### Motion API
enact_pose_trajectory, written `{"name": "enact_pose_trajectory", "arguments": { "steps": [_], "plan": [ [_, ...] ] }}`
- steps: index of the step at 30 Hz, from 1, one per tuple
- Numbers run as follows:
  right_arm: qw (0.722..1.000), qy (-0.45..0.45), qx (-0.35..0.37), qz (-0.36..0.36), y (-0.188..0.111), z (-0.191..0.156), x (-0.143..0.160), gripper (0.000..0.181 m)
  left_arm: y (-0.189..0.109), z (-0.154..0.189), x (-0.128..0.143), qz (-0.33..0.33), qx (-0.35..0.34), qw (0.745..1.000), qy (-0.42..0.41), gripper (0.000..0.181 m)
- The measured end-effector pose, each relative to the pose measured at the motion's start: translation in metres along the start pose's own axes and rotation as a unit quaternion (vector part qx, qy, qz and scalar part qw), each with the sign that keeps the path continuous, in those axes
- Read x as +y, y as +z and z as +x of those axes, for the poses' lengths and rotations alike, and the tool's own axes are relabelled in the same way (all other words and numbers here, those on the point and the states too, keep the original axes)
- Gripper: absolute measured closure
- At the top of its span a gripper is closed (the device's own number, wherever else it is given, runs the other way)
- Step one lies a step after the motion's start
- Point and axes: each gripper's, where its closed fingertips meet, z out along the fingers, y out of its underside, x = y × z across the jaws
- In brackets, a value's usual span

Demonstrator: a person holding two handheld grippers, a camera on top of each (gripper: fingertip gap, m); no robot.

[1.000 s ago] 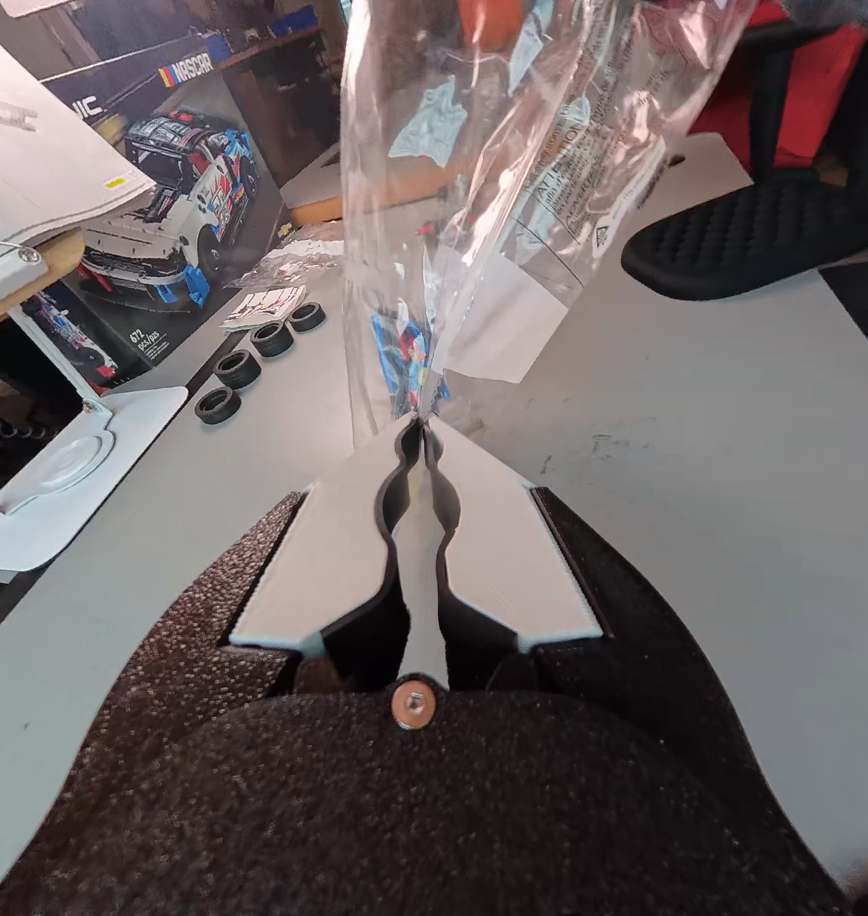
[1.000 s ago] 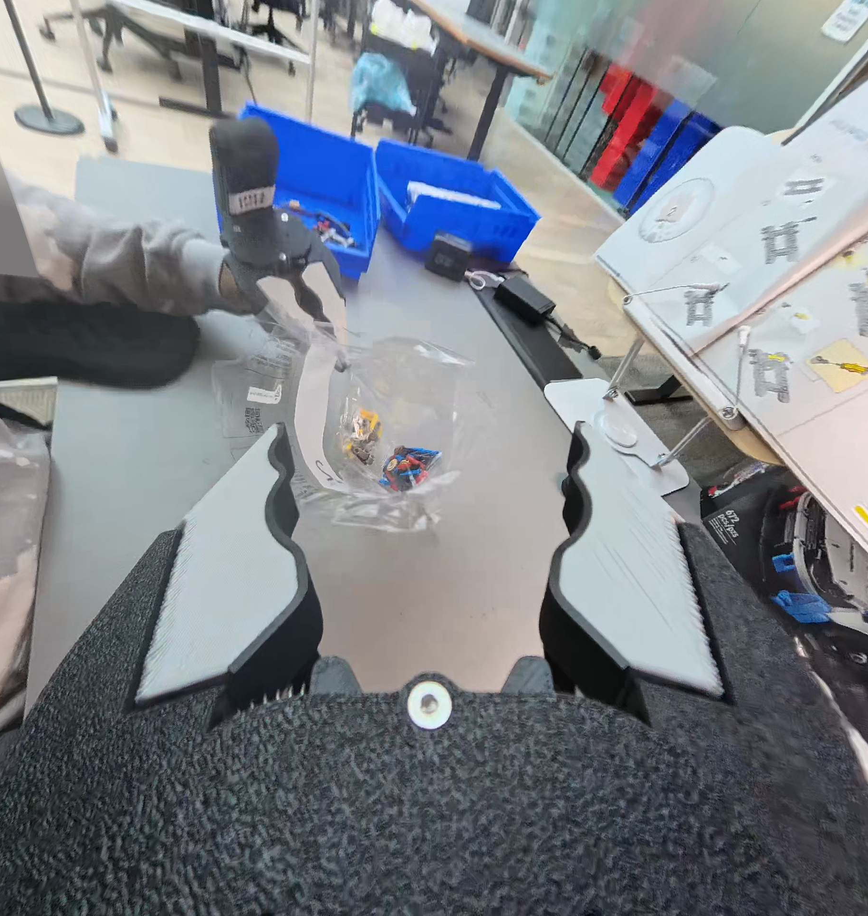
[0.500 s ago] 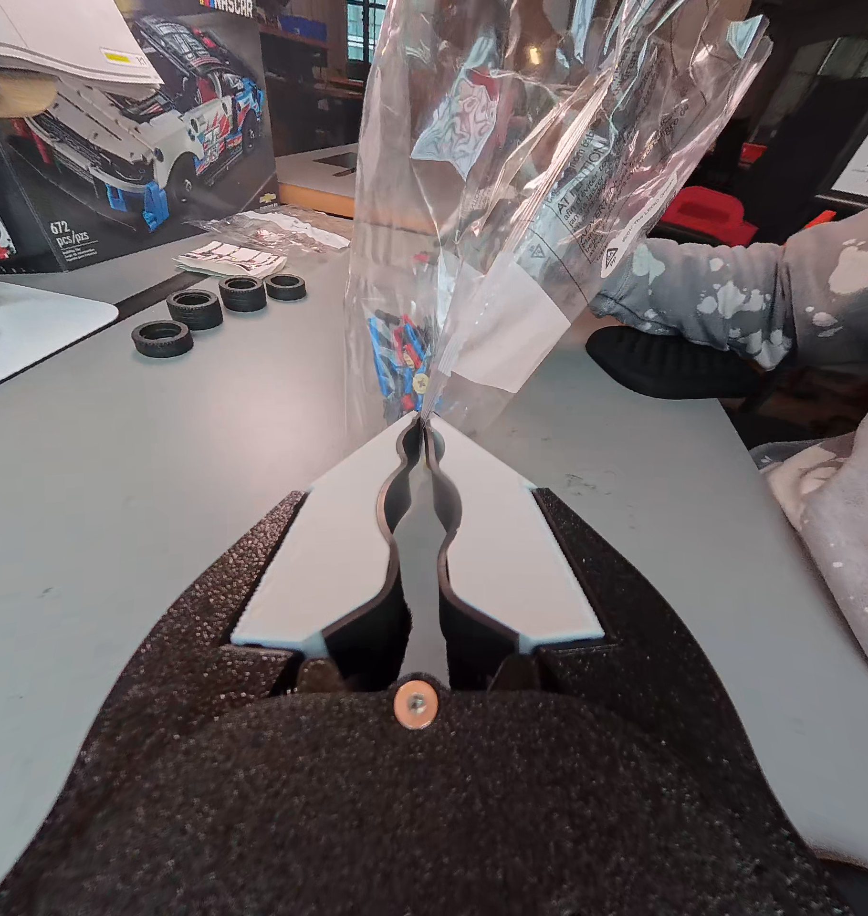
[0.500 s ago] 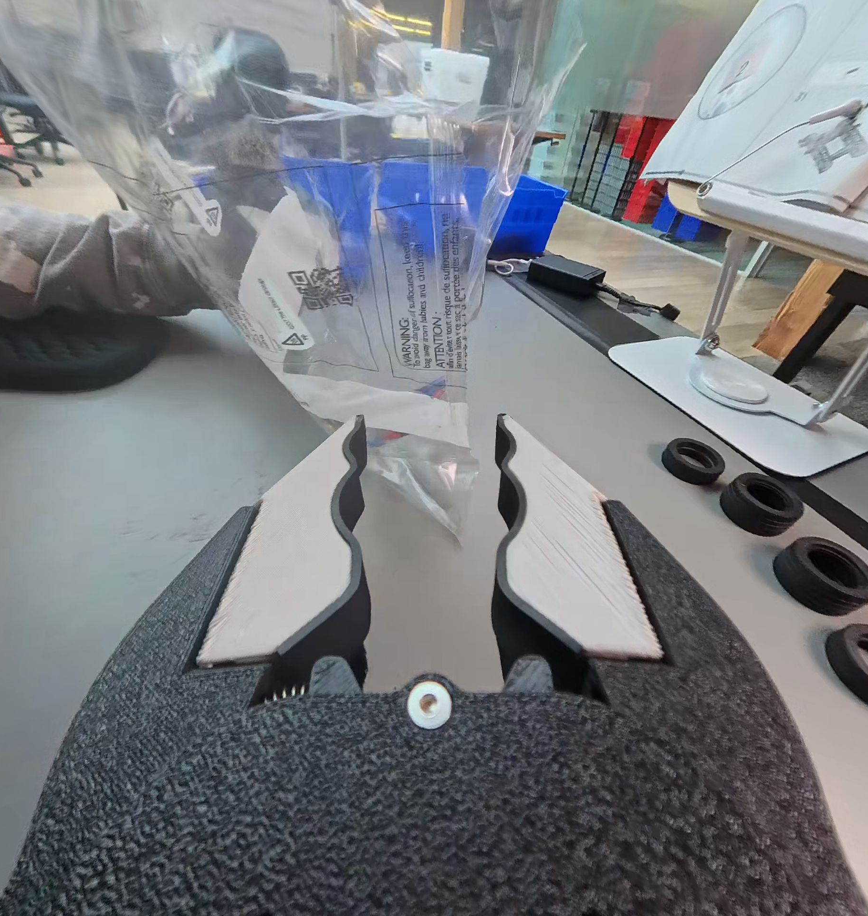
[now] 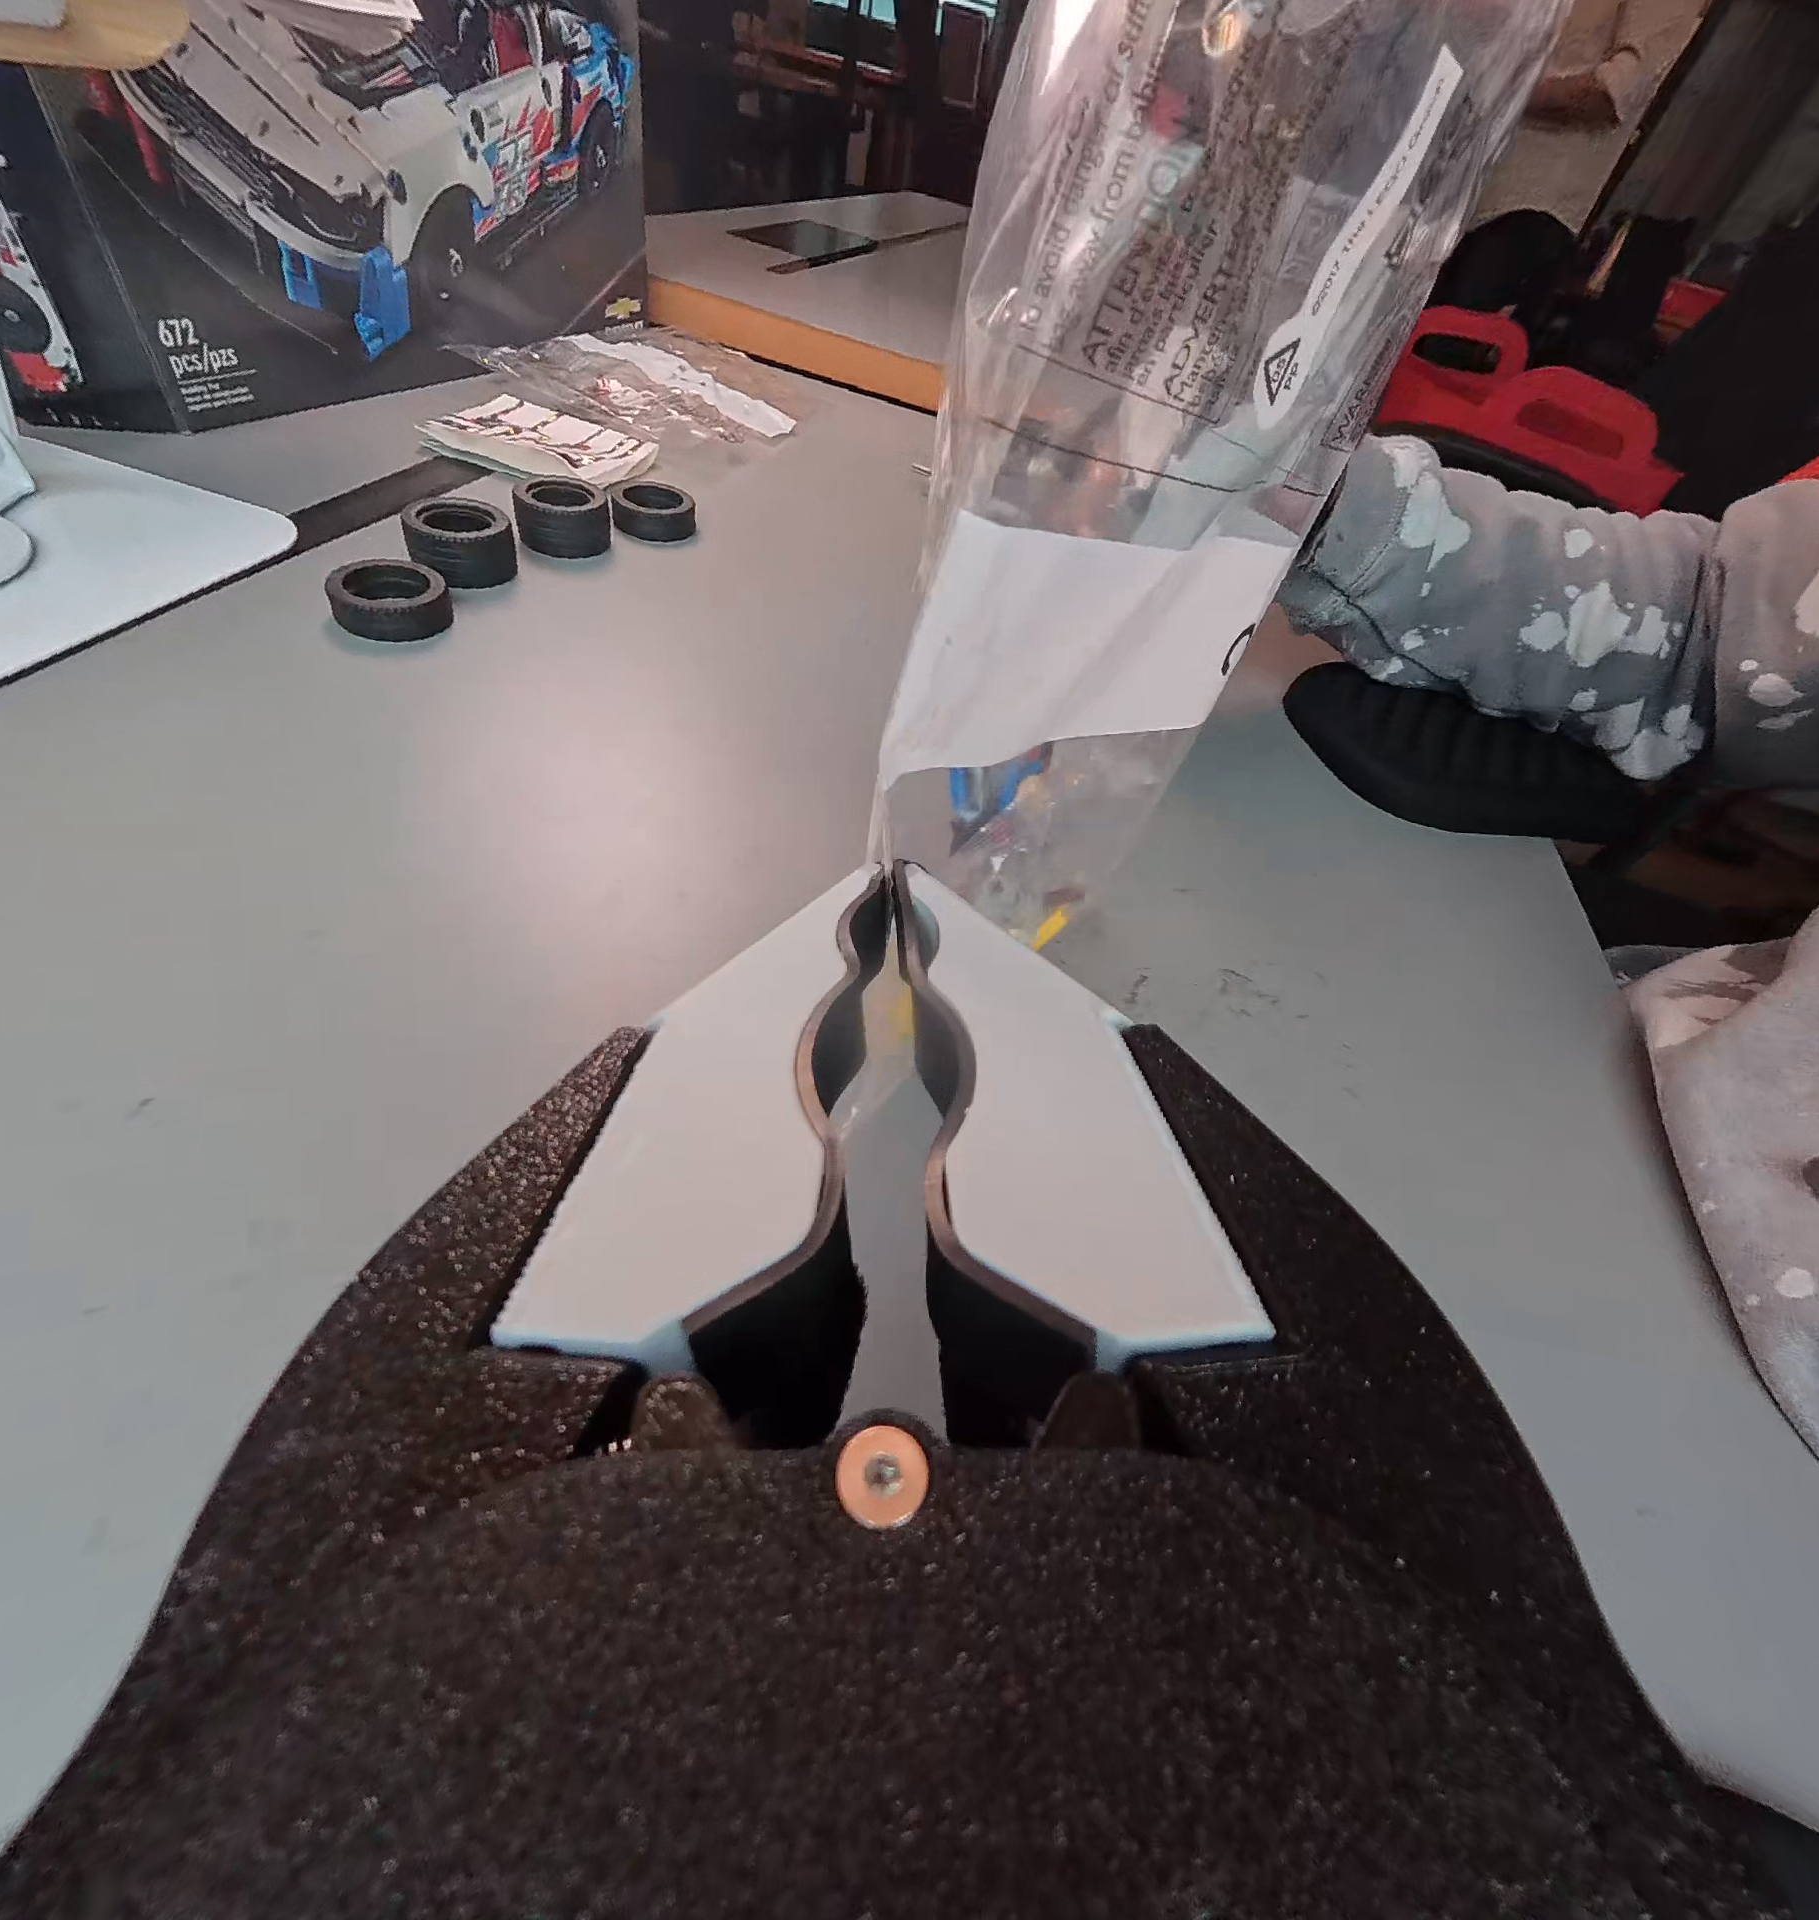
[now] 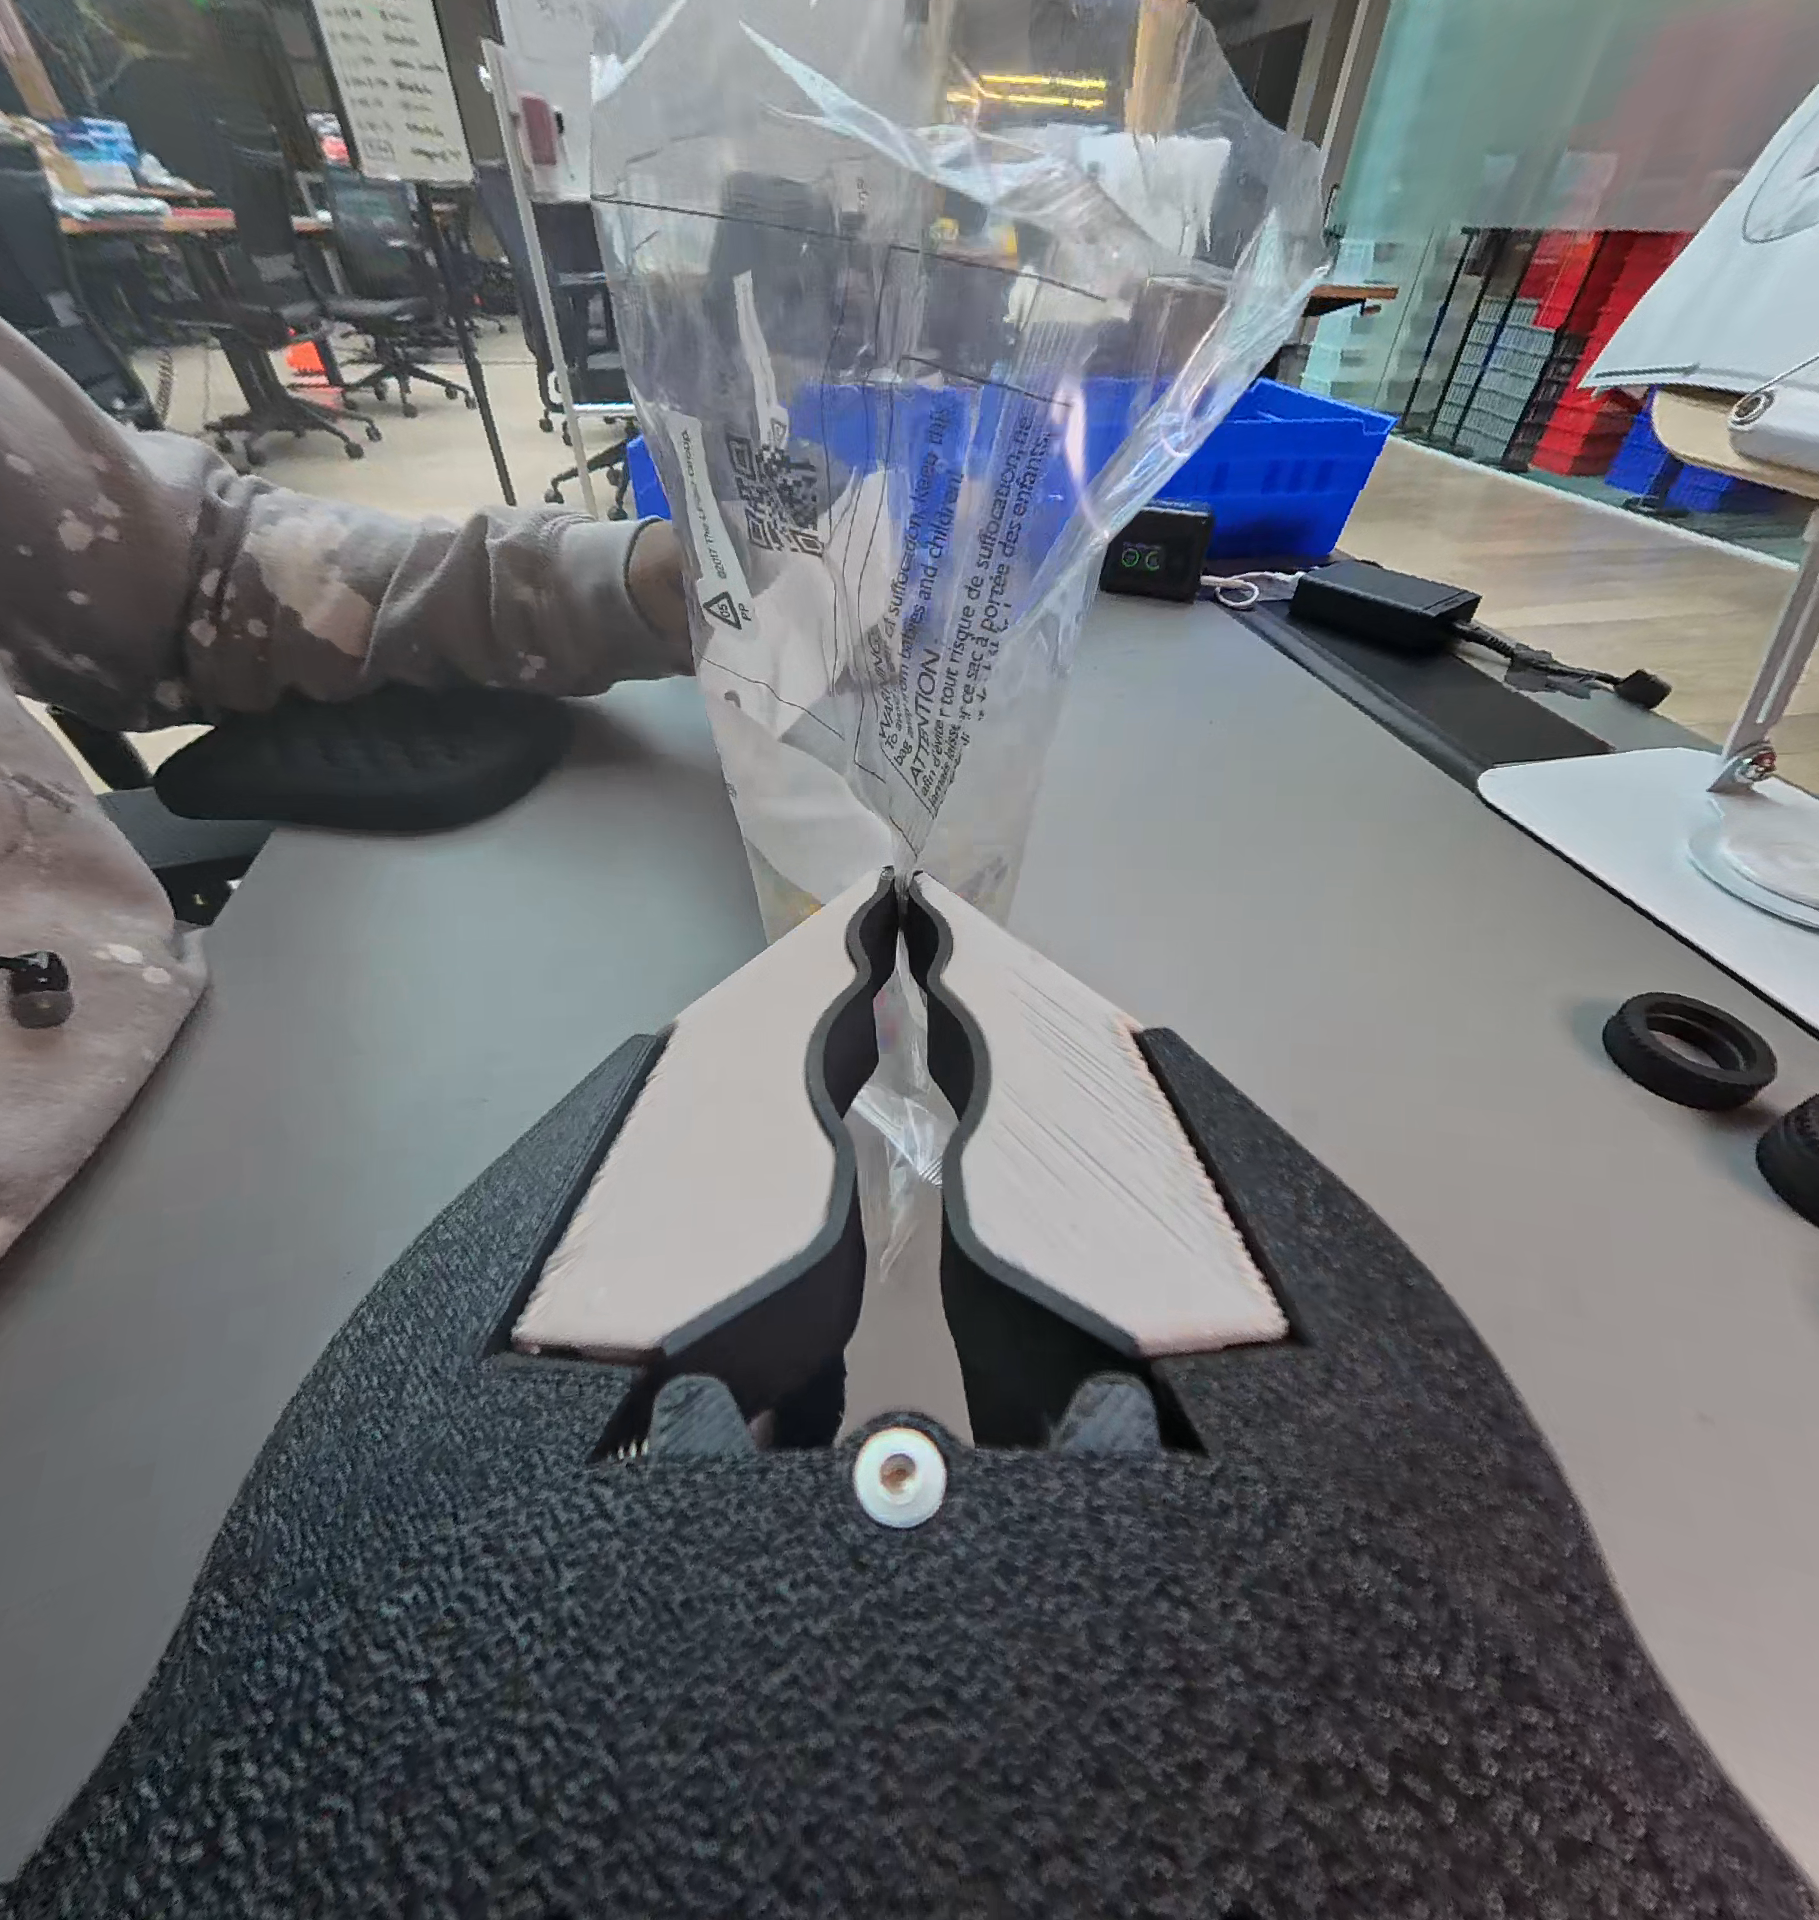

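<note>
Left hand-held gripper (image 5: 892, 868): clenched on crinkled clear plastic bag (image 5: 1175, 343), frame centre.
Right hand-held gripper (image 6: 900, 878): clamped on same bag (image 6: 915, 416).
Bag: upright, small bricks inside.
Surface (image 5: 417, 852): smooth grey; ribbed black tyres (image 5: 515, 540) upper left.

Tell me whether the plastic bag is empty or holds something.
Not empty: small coloured pieces show through the clear bag near its low end, just above the left gripper pinching it.

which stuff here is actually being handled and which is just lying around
Being handled:
- clear plastic bag of small toy bricks, pinched by left gripper and right gripper

Lying about:
- four black toy tyres
- sticker sheet
- toy car box
- blue bins
</note>
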Motion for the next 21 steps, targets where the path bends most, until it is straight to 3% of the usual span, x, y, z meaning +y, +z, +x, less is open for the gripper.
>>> {"name": "enact_pose_trajectory", "arguments": {
  "steps": [3, 5, 7, 9, 10, 13, 15, 17, 19, 21],
  "plan": [
    [1.000, -0.010, 0.007, -0.013, 0.000, -0.001, 0.001, 0.176, 0.001, 0.009, 0.003, -0.006, 0.014, 1.000, 0.024, 0.181],
    [0.999, -0.009, 0.012, -0.038, -0.007, 0.000, 0.003, 0.152, -0.001, 0.012, 0.005, -0.010, 0.015, 0.999, 0.029, 0.181],
    [0.995, -0.007, 0.057, -0.076, -0.032, 0.017, 0.002, 0.132, -0.004, 0.011, 0.006, -0.013, 0.011, 1.000, 0.025, 0.181],
    [0.978, -0.013, 0.171, -0.117, -0.081, 0.057, 0.001, 0.127, -0.007, 0.011, 0.007, -0.014, 0.008, 1.000, 0.024, 0.181],
    [0.955, -0.018, 0.249, -0.158, -0.117, 0.083, 0.009, 0.127, -0.008, 0.011, 0.008, -0.016, 0.007, 1.000, 0.026, 0.181],
    [0.856, 0.031, 0.439, -0.271, -0.243, 0.141, 0.050, 0.130, -0.009, 0.012, 0.009, -0.018, 0.011, 0.999, 0.029, 0.181],
    [0.806, 0.114, 0.501, -0.294, -0.307, 0.154, 0.082, 0.132, -0.008, 0.012, 0.010, -0.021, 0.011, 0.999, 0.032, 0.181],
    [0.792, 0.190, 0.499, -0.294, -0.326, 0.152, 0.111, 0.133, -0.008, 0.013, 0.011, -0.023, 0.013, 0.999, 0.036, 0.181],
    [0.787, 0.212, 0.489, -0.311, -0.325, 0.151, 0.134, 0.133, -0.007, 0.015, 0.011, -0.025, 0.015, 0.999, 0.039, 0.181],
    [0.789, 0.225, 0.487, -0.298, -0.317, 0.154, 0.136, 0.147, -0.007, 0.015, 0.011, -0.026, 0.015, 0.999, 0.041, 0.181]
  ]
}}
